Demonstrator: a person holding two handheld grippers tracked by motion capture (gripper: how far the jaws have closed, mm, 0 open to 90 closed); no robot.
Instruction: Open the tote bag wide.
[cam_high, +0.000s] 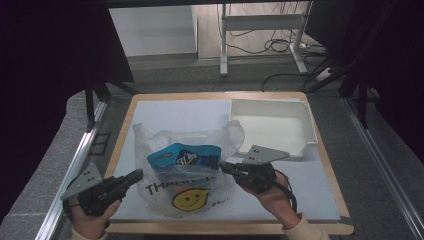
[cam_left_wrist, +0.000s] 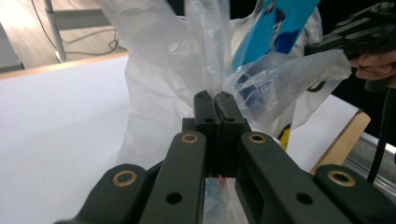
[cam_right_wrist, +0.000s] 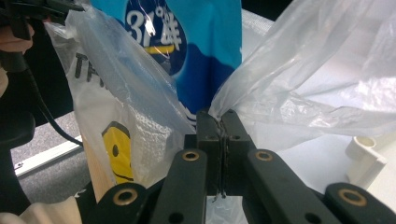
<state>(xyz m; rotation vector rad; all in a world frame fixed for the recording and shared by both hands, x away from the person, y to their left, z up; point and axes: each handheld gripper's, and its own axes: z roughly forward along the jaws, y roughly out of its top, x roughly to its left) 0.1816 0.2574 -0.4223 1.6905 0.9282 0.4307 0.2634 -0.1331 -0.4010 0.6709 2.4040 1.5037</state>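
A clear plastic bag (cam_high: 200, 187) printed with a yellow smiley and black letters lies on the white mat (cam_high: 175, 115). Inside it sits a blue packet (cam_high: 182, 157) with white print. My left gripper (cam_high: 136, 175) is shut on the bag's left edge; in the left gripper view its jaws pinch a fold of the bag (cam_left_wrist: 159, 79). My right gripper (cam_high: 223, 166) is shut on the bag's right edge, with the film (cam_right_wrist: 299, 84) caught between its jaws and the blue packet (cam_right_wrist: 196, 46) just behind.
A shallow white tray (cam_high: 306, 122) stands at the mat's back right, close behind my right gripper. The wooden table edge (cam_high: 225, 229) runs along the front. A desk frame with cables (cam_high: 260, 40) stands on the floor beyond.
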